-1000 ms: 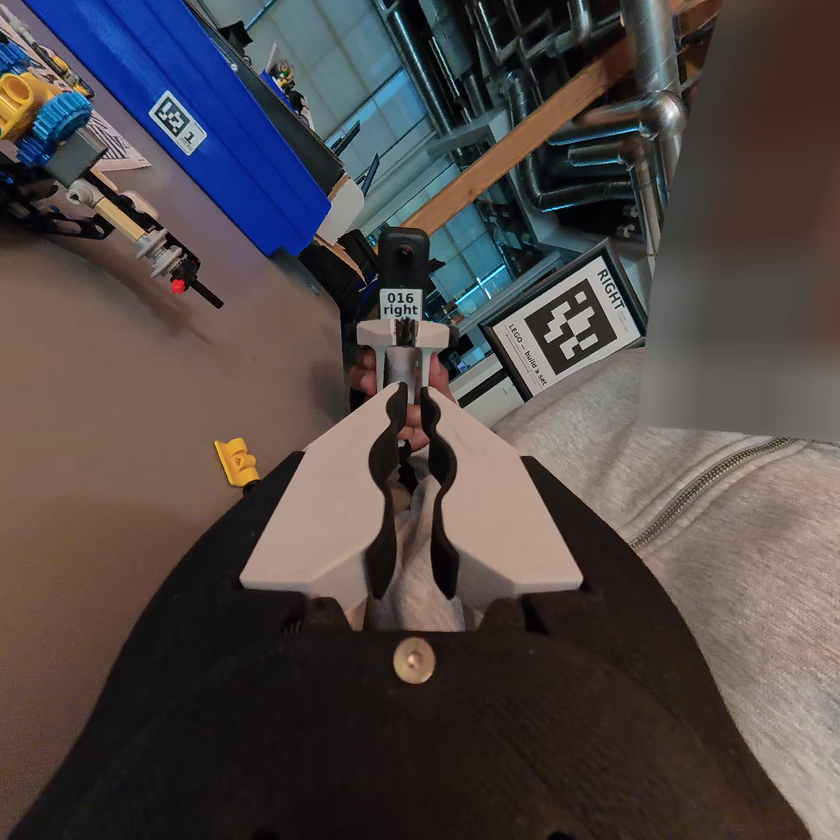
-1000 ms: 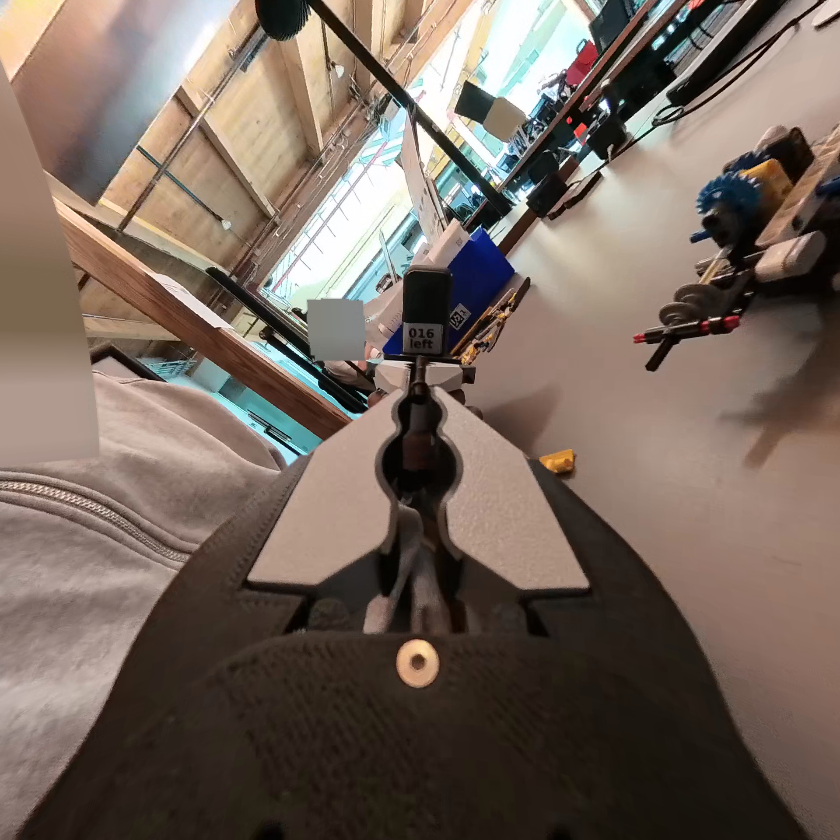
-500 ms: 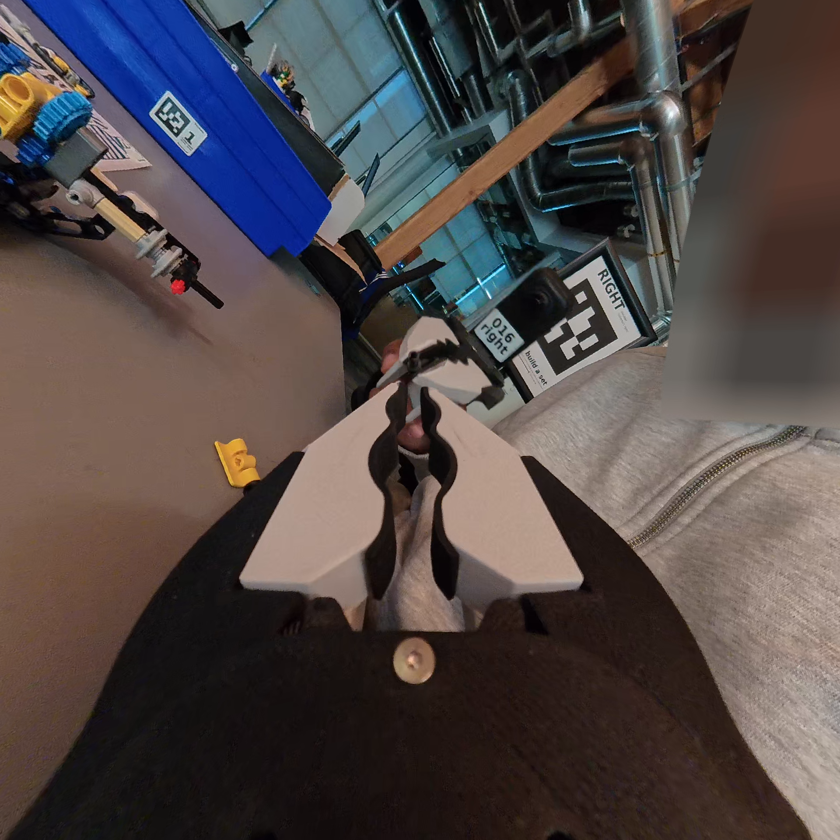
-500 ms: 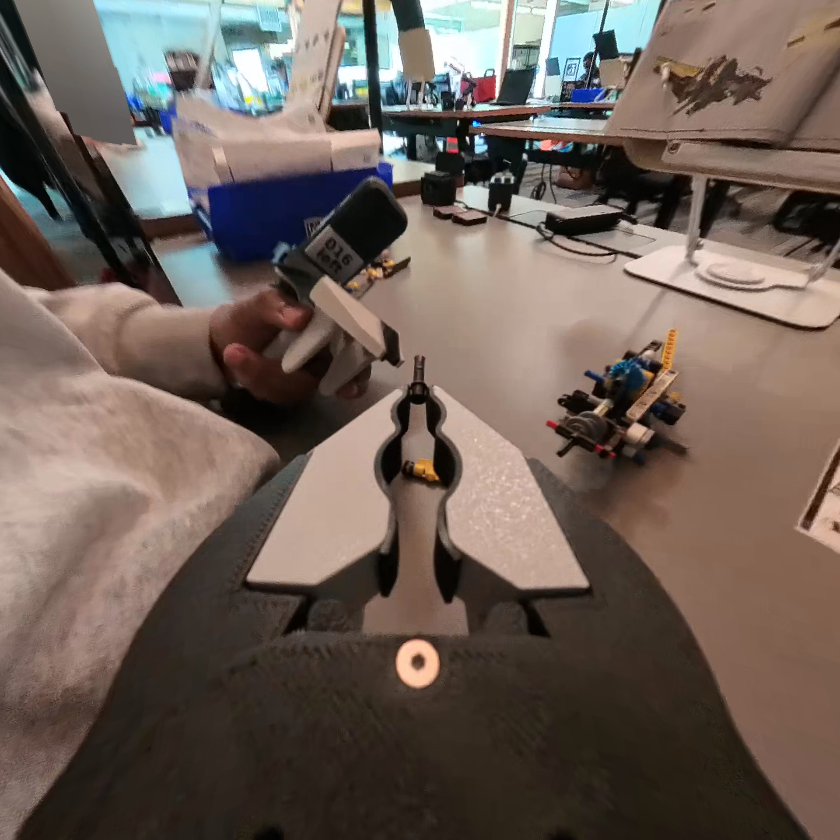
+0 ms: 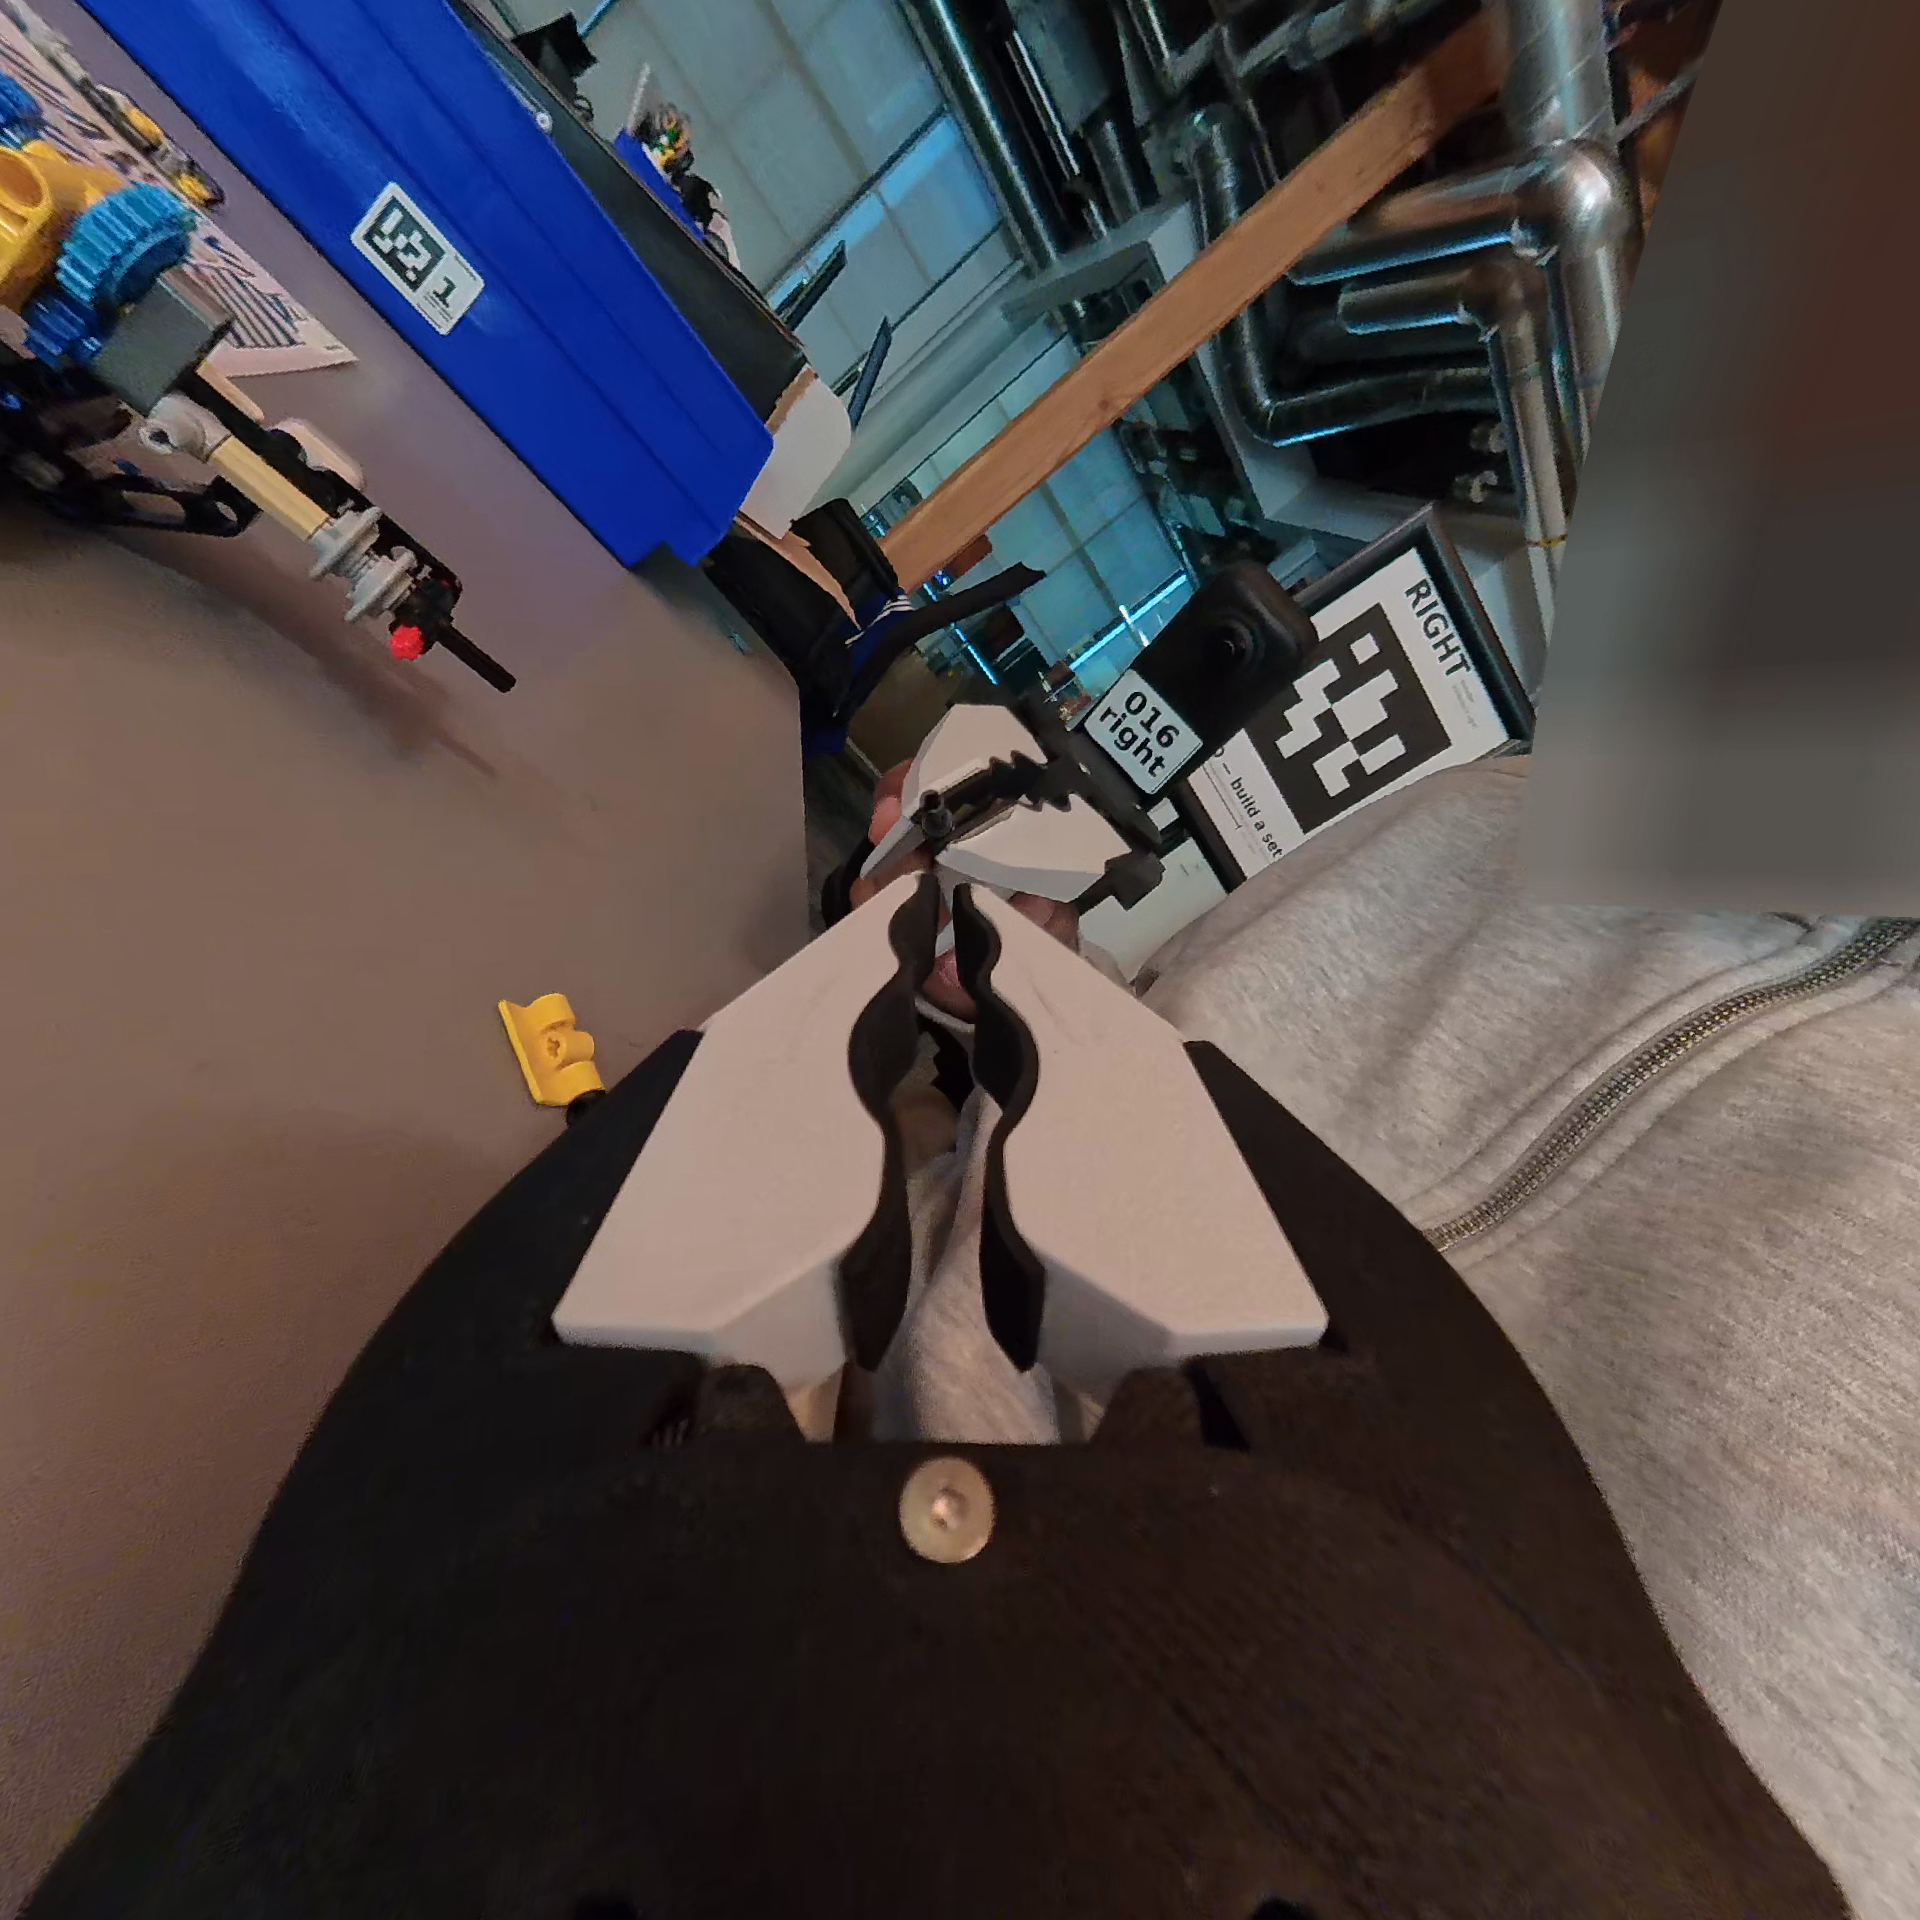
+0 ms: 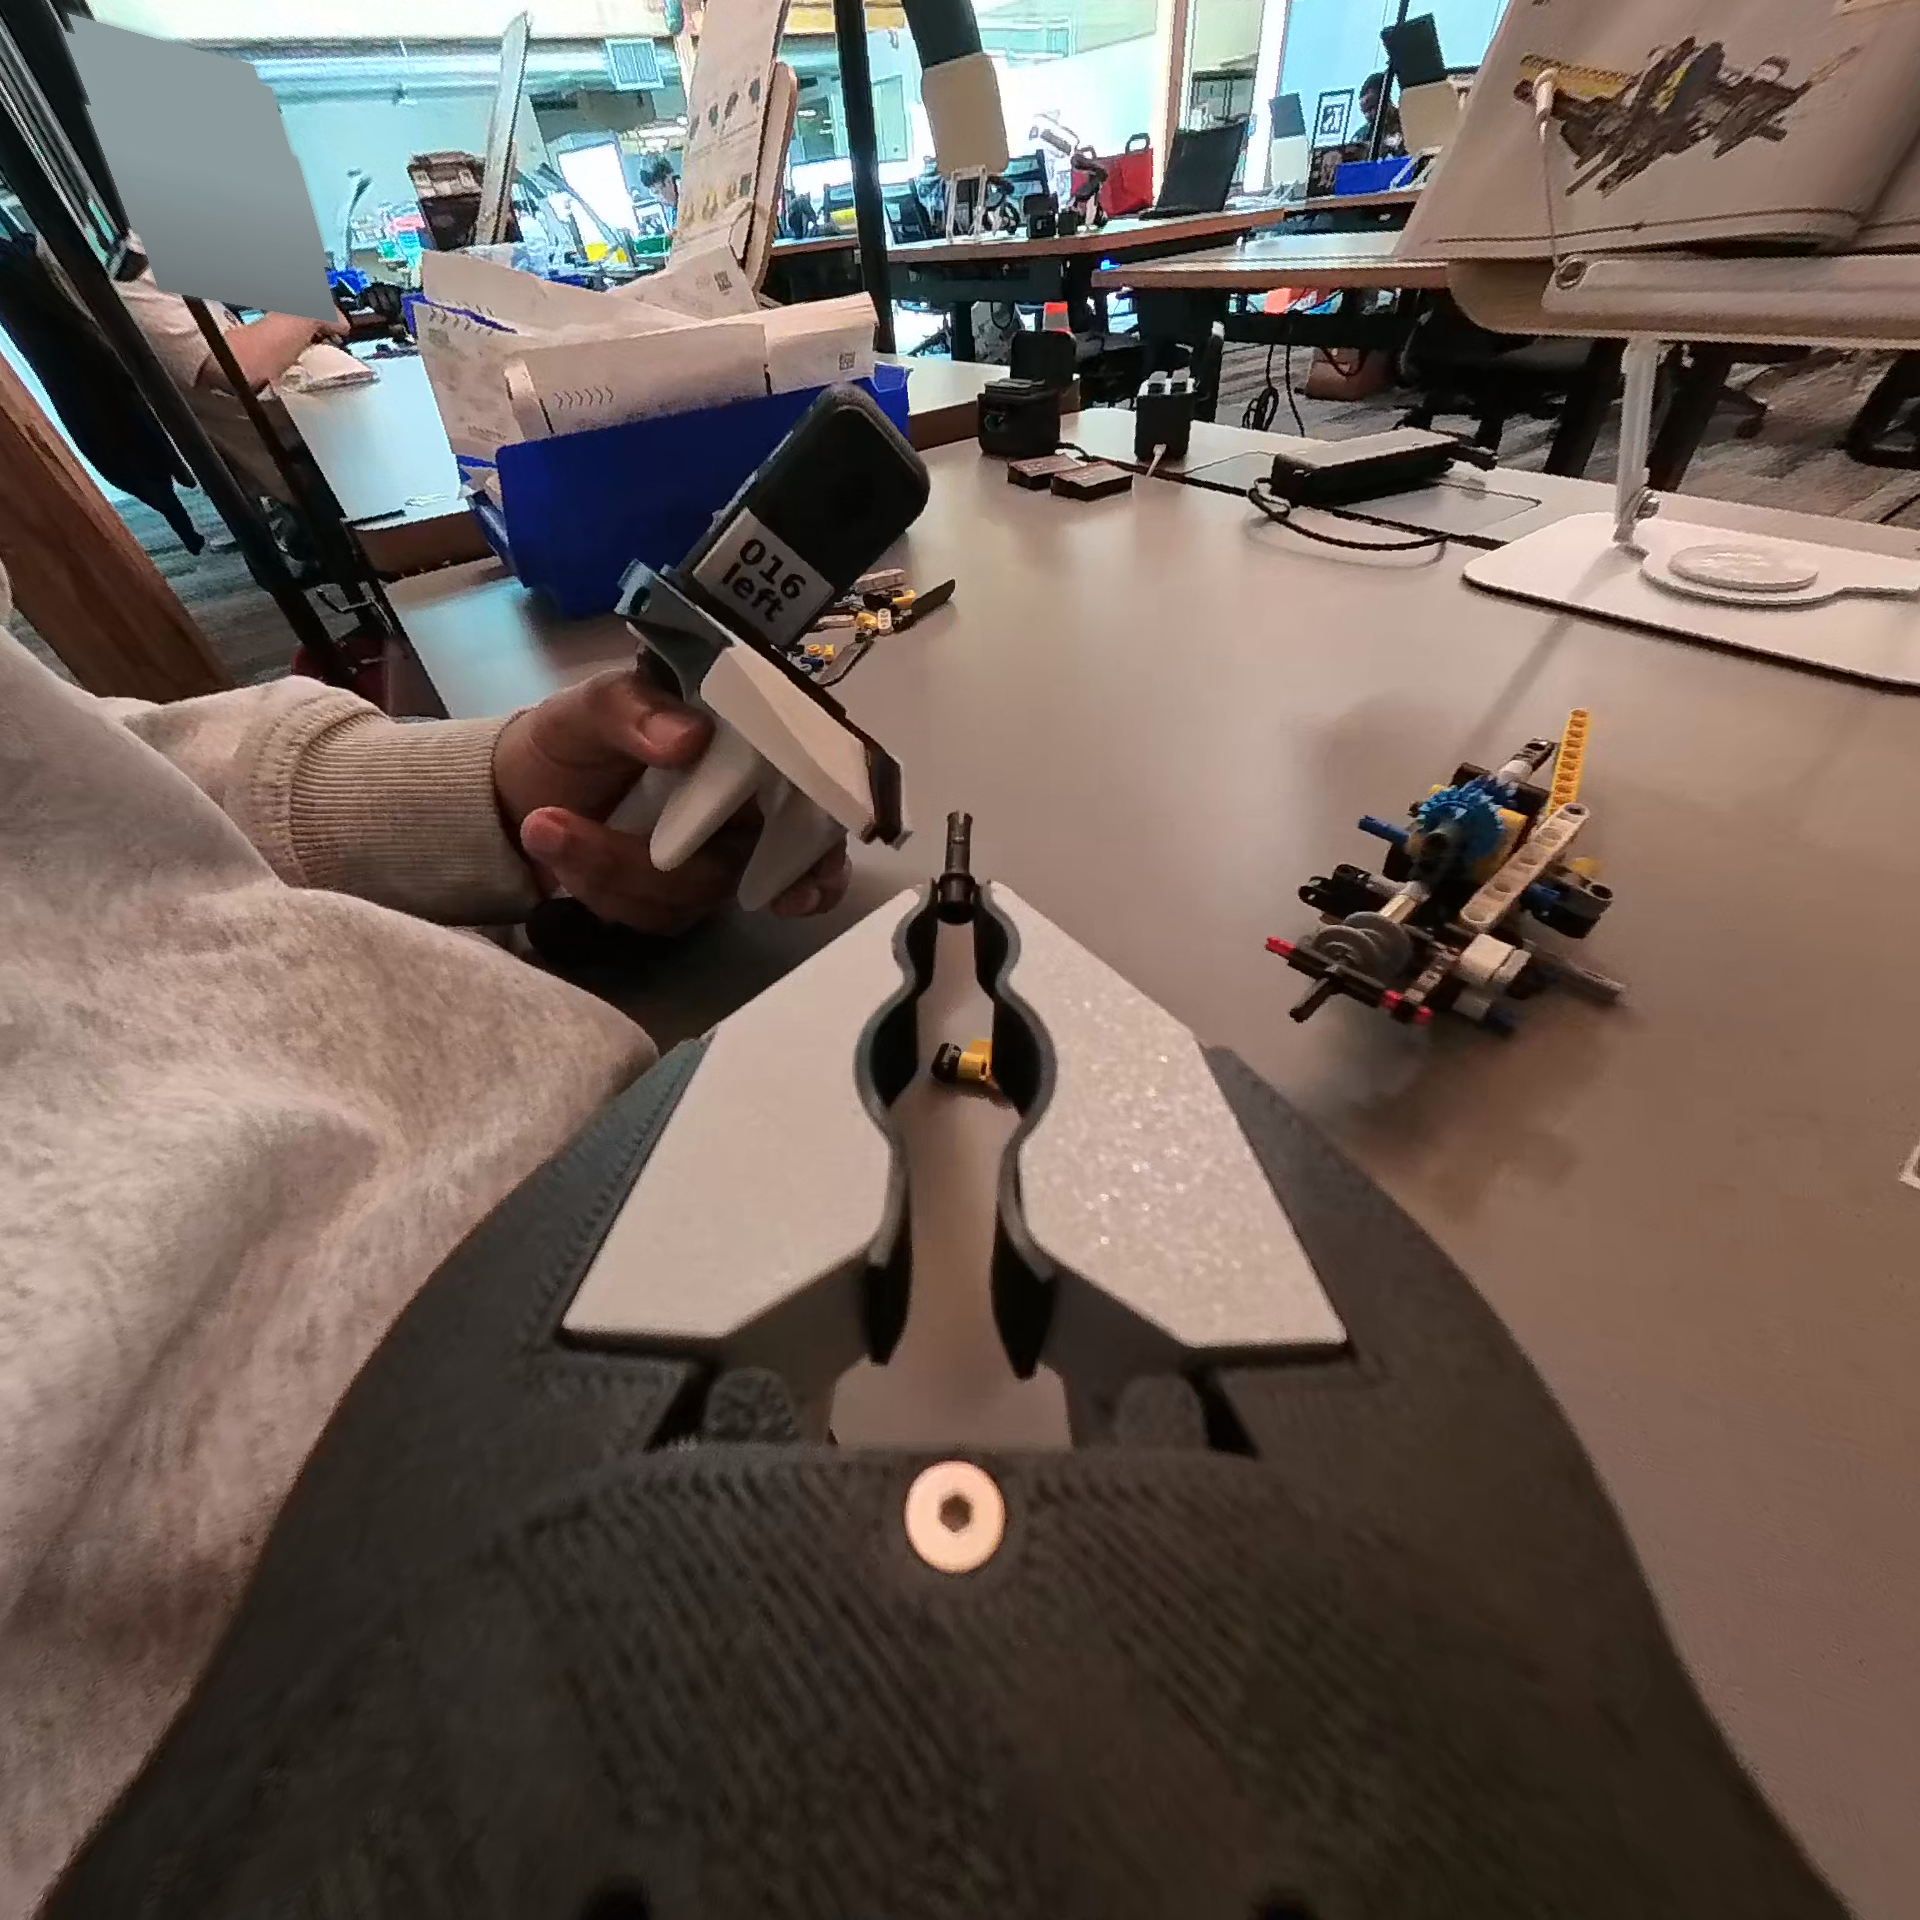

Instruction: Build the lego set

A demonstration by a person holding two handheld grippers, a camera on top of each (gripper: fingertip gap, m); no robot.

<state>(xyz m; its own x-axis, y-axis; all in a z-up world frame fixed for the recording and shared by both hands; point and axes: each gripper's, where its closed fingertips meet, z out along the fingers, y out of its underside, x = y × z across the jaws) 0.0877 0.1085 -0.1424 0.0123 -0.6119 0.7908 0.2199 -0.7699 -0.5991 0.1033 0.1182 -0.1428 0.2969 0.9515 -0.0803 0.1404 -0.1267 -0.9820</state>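
Observation:
My right gripper (image 6: 956, 894) is shut on a small black pin (image 6: 956, 847) that sticks forward from its tips, held above the grey table (image 6: 1195, 727). A small yellow piece (image 6: 966, 1062) lies on the table below it, seen between the fingers. The part-built model (image 6: 1444, 914), with blue gears and a yellow beam, stands to the right. My left gripper (image 5: 940, 902) is empty, its jaws a narrow gap apart, pointing at the right gripper (image 5: 935, 821) close ahead. The yellow piece (image 5: 551, 1044) lies to its left, and the model (image 5: 156, 343) is at the far left.
A blue bin (image 6: 644, 499) stuffed with paper stands at the table's back left, with loose pieces (image 6: 862, 623) beside it. An instruction booklet (image 6: 1662, 125) sits on a white stand (image 6: 1704, 582) at back right. Black chargers (image 6: 1351, 462) lie behind. A grey sleeve (image 6: 260, 935) fills the left. My two grippers' fingertips are within a few centimetres of each other.
The right gripper, with the pin, has swung away from facing the left gripper head-on and now points out over the table. The left gripper has stayed still.

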